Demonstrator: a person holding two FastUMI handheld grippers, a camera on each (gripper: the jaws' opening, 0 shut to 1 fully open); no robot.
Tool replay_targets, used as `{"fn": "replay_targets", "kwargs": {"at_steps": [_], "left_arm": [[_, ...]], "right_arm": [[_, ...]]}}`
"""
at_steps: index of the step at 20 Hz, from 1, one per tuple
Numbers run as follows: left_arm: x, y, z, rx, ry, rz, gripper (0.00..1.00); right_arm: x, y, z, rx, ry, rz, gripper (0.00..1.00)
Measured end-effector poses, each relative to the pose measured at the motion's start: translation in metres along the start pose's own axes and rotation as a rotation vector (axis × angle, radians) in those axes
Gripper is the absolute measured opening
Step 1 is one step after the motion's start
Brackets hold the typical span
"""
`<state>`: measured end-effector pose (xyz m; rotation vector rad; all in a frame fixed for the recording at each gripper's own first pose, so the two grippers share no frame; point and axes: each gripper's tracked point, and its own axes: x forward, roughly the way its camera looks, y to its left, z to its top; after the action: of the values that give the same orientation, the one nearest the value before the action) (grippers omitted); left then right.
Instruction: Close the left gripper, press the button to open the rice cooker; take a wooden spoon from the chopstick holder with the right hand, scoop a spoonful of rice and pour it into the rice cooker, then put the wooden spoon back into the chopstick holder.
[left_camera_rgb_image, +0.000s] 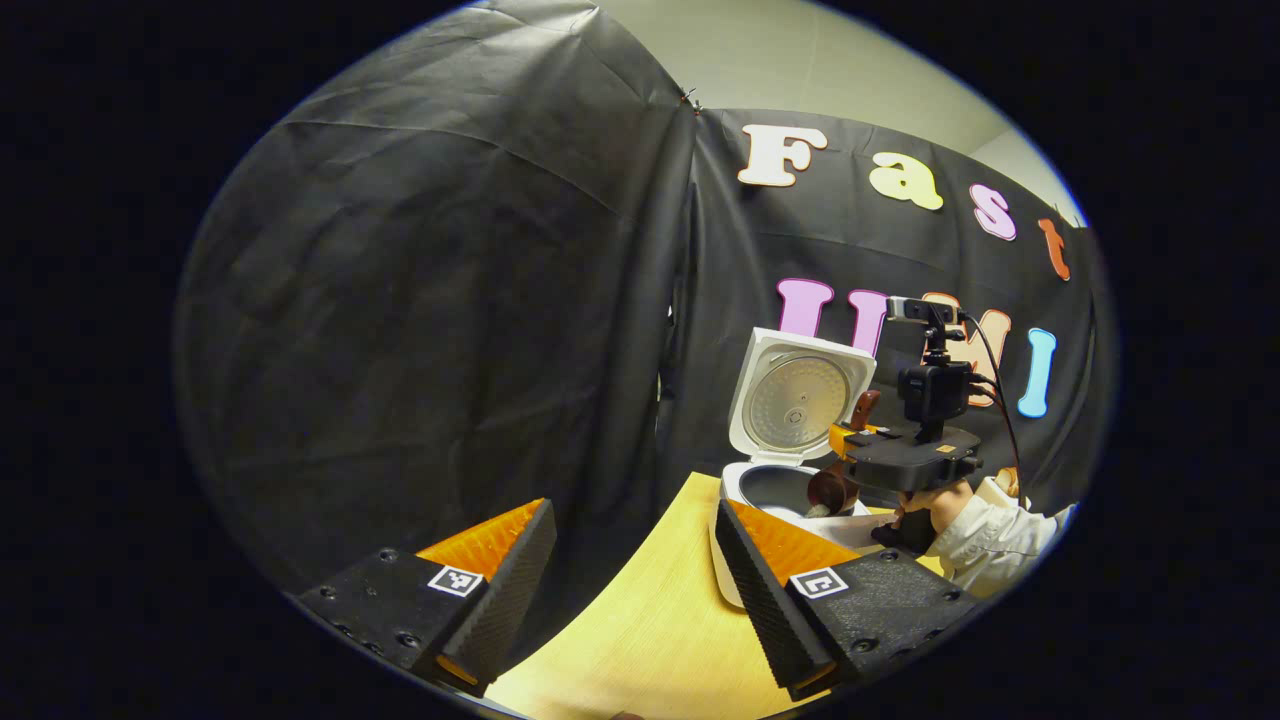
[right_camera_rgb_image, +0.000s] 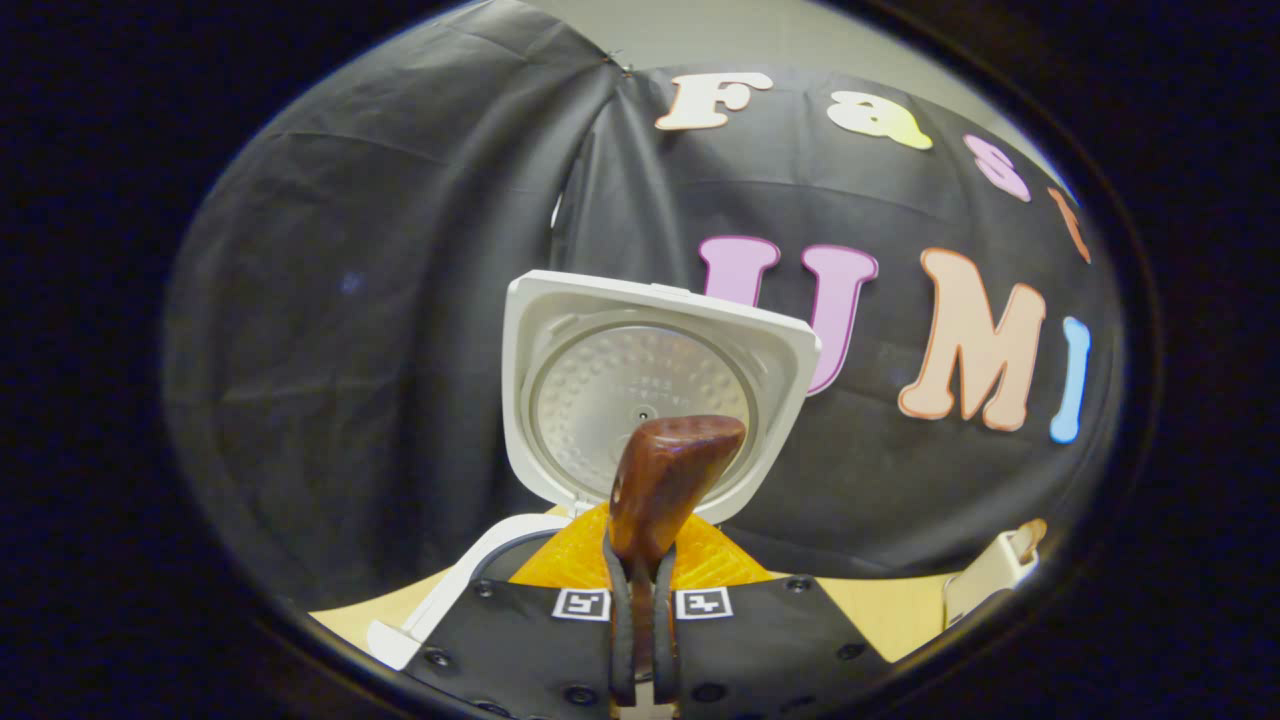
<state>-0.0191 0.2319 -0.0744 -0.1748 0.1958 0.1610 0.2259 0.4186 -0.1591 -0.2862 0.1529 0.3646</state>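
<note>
Pouring stage, by judgement: rice cooker (left_camera_rgb_image: 790, 440) stands open on the desk (left_camera_rgb_image: 650, 620), lid upright, pot exposed. Left gripper view: left claw (left_camera_rgb_image: 635, 570) released, its two fingers set well apart and holding nothing, low over the desk edge; cooker lies ahead and to its right, apart from it. Farther off, right claw (left_camera_rgb_image: 850, 450) is held by a hand (left_camera_rgb_image: 935, 505) in a pale sleeve just above the pot, with the wooden spoon (left_camera_rgb_image: 830, 490) hanging bowl-down over the pot mouth; pale grains seem to sit at the bowl, too small to confirm. Right gripper view: right claw (right_camera_rgb_image: 640, 610) clenched on the spoon's handle, both fingers pressing it; the handle's brown butt end rises upward in front of the open lid, the cooker rim just beyond the fingers. Handling note: keep the bowl inside the rim while tipping, rotate slowly so grains fall into the pot, and hold the grip firm against handle slip.
</note>
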Motion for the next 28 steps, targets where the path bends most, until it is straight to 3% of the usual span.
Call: {"fn": "replay_targets", "kwargs": {"at_steps": [4,7,9,14,18,21,26,28], "left_arm": [[-0.001,-0.003,0.002,0.001,-0.012,-0.006,0.95],[-0.004,-0.005,0.004,0.005,-0.016,-0.011,0.93],[-0.005,-0.006,0.007,0.008,-0.026,-0.017,0.93],[-0.004,-0.019,0.015,0.013,-0.044,-0.05,0.95],[0.002,-0.041,0.02,0.008,-0.059,-0.092,0.92],[0.006,-0.067,0.025,0.011,-0.072,-0.141,0.96],[0.011,-0.119,0.035,0.014,-0.094,-0.229,0.97],[0.011,-0.14,0.037,0.019,-0.104,-0.265,0.93]], "right_arm": [[-0.009,0.002,0.013,-0.138,-0.081,-0.013,0.1],[-0.011,0.001,0.018,-0.128,-0.091,-0.012,0.11],[-0.016,-0.001,0.022,-0.084,-0.081,0.0,0.1],[-0.03,-0.013,0.035,0.165,-0.026,0.069,0.08],[-0.062,-0.039,0.063,0.257,-0.05,0.087,0.08],[-0.092,-0.07,0.075,0.301,-0.059,0.083,0.1],[-0.141,-0.141,0.079,0.315,-0.087,-0.005,0.08],[-0.158,-0.167,0.071,0.304,-0.086,-0.046,0.07]]}}
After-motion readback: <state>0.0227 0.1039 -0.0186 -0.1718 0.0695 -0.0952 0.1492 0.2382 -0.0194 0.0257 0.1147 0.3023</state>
